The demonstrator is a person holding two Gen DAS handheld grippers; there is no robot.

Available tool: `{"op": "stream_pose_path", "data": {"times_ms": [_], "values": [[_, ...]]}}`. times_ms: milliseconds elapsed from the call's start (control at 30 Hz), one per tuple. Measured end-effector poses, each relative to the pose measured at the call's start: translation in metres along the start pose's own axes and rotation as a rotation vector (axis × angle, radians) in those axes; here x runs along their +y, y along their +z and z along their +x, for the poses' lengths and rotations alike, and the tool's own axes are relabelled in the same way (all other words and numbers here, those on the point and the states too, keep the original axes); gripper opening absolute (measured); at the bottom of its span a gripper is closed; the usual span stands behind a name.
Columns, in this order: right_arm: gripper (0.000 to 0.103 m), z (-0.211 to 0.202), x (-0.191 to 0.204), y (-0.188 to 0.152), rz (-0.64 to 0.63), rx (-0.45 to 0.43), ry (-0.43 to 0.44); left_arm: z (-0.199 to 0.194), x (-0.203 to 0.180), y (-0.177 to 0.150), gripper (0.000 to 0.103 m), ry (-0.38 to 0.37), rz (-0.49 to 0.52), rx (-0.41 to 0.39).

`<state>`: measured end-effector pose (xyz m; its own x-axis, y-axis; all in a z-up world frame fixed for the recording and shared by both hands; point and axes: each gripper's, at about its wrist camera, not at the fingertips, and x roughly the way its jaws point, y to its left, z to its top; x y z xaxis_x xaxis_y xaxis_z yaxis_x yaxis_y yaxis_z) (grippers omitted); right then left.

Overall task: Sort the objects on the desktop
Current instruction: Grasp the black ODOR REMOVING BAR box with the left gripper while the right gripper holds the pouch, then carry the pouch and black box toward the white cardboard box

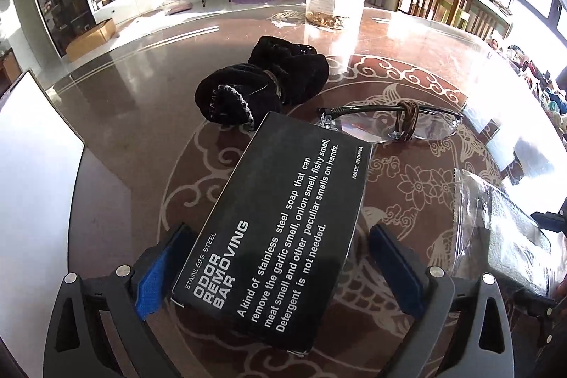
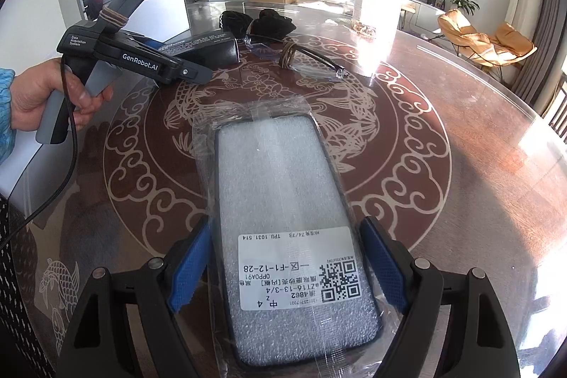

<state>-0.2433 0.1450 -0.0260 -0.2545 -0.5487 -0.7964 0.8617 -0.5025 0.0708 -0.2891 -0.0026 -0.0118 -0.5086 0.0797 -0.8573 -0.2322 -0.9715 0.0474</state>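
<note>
Straddling a black box [image 1: 273, 229], left gripper [image 1: 280, 268] jaws wide, right pad clear; right gripper [image 2: 287, 271] jaws flank a bagged case [image 2: 287, 218], contact unclear.

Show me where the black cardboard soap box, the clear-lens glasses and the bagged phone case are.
black cardboard soap box [image 1: 283, 218], left wrist view, printed top face
clear-lens glasses [image 1: 358, 126], left wrist view, left lens
bagged phone case [image 2: 280, 179], right wrist view, white foam insert

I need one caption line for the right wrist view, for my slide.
Right gripper straddles a bagged phone case on the patterned table.
</note>
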Motion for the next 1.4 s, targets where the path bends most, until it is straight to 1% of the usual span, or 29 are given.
{"op": "stream_pose_path", "data": {"times_ms": [200,300,367,533,667,767,800,833,867,900,933,1000,1167,1267,1400], "values": [[0.082,-0.001,0.0,0.0,-0.002,-0.001,-0.001,0.007,-0.001,0.012,0.103,0.003,-0.004,0.026],[0.082,-0.001,0.0,0.0,-0.003,-0.001,0.0,0.007,0.008,0.014,0.103,0.043,-0.059,0.021],[0.082,-0.001,0.0,0.0,-0.003,-0.001,0.001,0.006,0.015,0.01,0.103,0.052,-0.093,0.002],[0.082,-0.003,0.0,0.0,-0.003,-0.003,-0.007,0.003,0.018,0.005,0.103,0.031,-0.05,-0.019],[0.082,-0.003,0.001,0.0,-0.005,-0.003,-0.006,0.004,0.018,0.008,0.103,0.032,-0.057,0.001],[0.082,-0.003,0.001,0.0,-0.006,-0.003,-0.006,0.007,0.016,0.015,0.103,0.029,-0.041,0.034],[0.082,-0.003,0.001,0.0,-0.006,-0.003,-0.006,0.004,0.016,0.015,0.085,0.033,-0.047,0.019],[0.082,-0.003,0.001,0.0,-0.006,-0.003,-0.005,0.0,0.015,0.014,0.071,0.035,-0.055,-0.006],[0.082,-0.003,0.001,0.0,-0.006,-0.003,-0.005,-0.004,0.013,0.014,0.058,0.058,-0.065,-0.012],[0.082,-0.003,0.001,0.0,-0.007,-0.003,-0.005,-0.005,0.013,0.011,0.058,0.071,-0.087,-0.001],[0.082,-0.003,0.001,0.0,-0.006,-0.003,-0.006,-0.009,0.014,0.005,0.057,0.059,-0.112,-0.002],[0.082,-0.002,0.0,0.0,-0.005,-0.002,-0.005,-0.02,0.009,-0.013,0.058,0.084,-0.123,-0.012],[0.082,-0.002,0.001,0.0,-0.008,-0.006,-0.009,-0.062,-0.006,-0.079,0.058,0.102,-0.162,-0.002],[0.082,-0.002,0.001,0.0,-0.01,-0.005,-0.008,-0.083,-0.012,-0.116,0.058,0.129,-0.206,-0.02],[0.082,-0.001,0.001,0.0,-0.01,-0.003,-0.005,-0.097,-0.02,-0.141,0.058,0.152,-0.24,-0.041]]}}
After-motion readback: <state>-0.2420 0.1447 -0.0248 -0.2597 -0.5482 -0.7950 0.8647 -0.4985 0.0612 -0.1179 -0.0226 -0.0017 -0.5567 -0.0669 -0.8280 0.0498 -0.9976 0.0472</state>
